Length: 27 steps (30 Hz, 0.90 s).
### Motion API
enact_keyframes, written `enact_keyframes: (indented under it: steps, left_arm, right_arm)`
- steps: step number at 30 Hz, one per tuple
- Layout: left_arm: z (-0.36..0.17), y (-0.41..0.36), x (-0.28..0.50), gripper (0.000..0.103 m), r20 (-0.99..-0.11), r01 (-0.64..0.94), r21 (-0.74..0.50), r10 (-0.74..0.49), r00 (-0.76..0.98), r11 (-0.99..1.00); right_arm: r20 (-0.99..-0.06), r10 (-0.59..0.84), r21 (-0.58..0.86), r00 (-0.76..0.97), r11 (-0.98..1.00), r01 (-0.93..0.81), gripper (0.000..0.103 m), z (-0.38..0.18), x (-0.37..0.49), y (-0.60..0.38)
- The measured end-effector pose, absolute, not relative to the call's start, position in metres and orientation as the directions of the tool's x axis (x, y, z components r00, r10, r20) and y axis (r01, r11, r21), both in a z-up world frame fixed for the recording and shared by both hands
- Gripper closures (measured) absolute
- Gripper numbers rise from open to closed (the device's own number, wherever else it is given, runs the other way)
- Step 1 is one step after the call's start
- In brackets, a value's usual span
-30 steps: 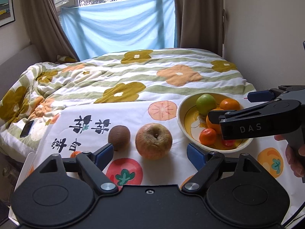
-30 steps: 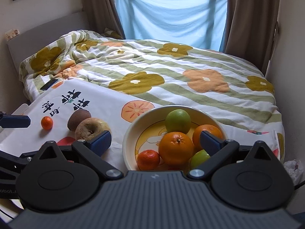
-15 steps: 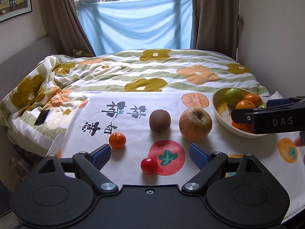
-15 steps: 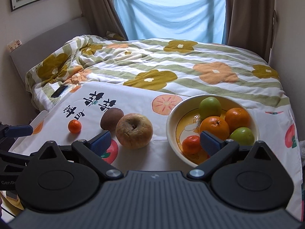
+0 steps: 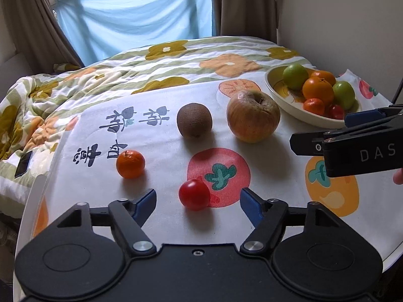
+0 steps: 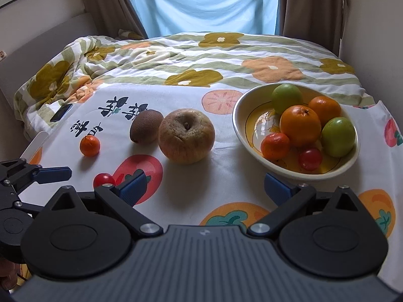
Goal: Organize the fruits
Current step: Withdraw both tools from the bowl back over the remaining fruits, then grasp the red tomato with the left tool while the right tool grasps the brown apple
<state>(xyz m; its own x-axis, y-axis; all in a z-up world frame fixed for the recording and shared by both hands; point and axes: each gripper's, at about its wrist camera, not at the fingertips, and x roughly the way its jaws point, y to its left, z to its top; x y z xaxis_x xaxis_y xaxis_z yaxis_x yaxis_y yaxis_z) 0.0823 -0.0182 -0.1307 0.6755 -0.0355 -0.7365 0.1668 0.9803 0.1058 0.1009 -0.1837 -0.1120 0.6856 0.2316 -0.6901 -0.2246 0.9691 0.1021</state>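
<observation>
Red, glossy, round cherry tomato (image 5: pixel 194 194) sits on the printed white cloth (image 5: pixel 161 136), just ahead of the left claw (image 5: pixel 197 202) and roughly centred betw. its blue pads. The jaws are closing but the pads aren't on it yet, so nothing is gripped. My read: very light, thin-skinned, slick and prone to roll or squirt out; take it across its widest part w/ a soft squeeze, low enough that it can't pop upward.

Other loose fruit beyond the left claw: small orange mandarin (image 5: pixel 130 164) ahead-left, brown fuzzy kiwi (image 5: pixel 194 120) further ahead, and a big wrinkled yellow-red apple (image 5: pixel 253 116) ahead-right. Apple prob. the heaviest and widest; kiwi soft but grippy.

Right claw (image 6: pixel 205 185) is spread wide and empty, over bare cloth. The cream ceramic bowl (image 6: pixel 239 123) lies just ahead-right of it, the apple ahead-left.

Views differ: the right wrist cam looks into the bowl and shows 2 green fruits, 2 oranges, a mandarin and another cherry tomato, w/ free space at the bowl's left side. From the left wrist cam the bowl is far right, partly cut off by the right claw's body. The left cam shows the tomato-to-pad line-up cleanly; in the right cam the tomato is half hidden behind the right claw's own finger.
</observation>
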Motion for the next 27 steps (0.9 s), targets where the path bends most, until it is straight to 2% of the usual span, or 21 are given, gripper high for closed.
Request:
enact_keyframes:
  steps: [3, 7, 9, 13, 27]
  left_arm:
    - [-0.14, -0.016, 0.09, 0.041, -0.744, 0.199, 0.103, -0.057, 0.665, 0.975]
    - [-0.147, -0.011, 0.097, 0.045, -0.746, 0.217, 0.105, -0.067, 0.662, 0.971]
    - [-0.149, -0.009, 0.101, 0.055, -0.753, 0.225, 0.103, -0.071, 0.654, 0.969]
    - [-0.154, -0.005, 0.103, 0.067, -0.763, 0.247, 0.074, -0.104, 0.638, 0.966]
    - [-0.154, 0.003, 0.107, 0.067, -0.767, 0.265, 0.081, -0.11, 0.632, 0.961]
  right_arm:
    - [-0.694, 0.22, 0.108, 0.685, 0.973, -0.203, 0.0, -0.118, 0.101, -0.179]
    - [-0.703, 0.208, 0.115, 0.68, 0.977, -0.179, 0.0, -0.127, 0.103, -0.171]
    - [-0.704, 0.201, 0.117, 0.681, 0.979, -0.167, 0.0, -0.129, 0.104, -0.168]
    - [-0.704, 0.182, 0.105, 0.687, 0.983, -0.153, 0.0, -0.132, 0.11, -0.163]
    - [-0.698, 0.196, 0.126, 0.689, 0.98, -0.152, 0.0, -0.142, 0.143, -0.148]
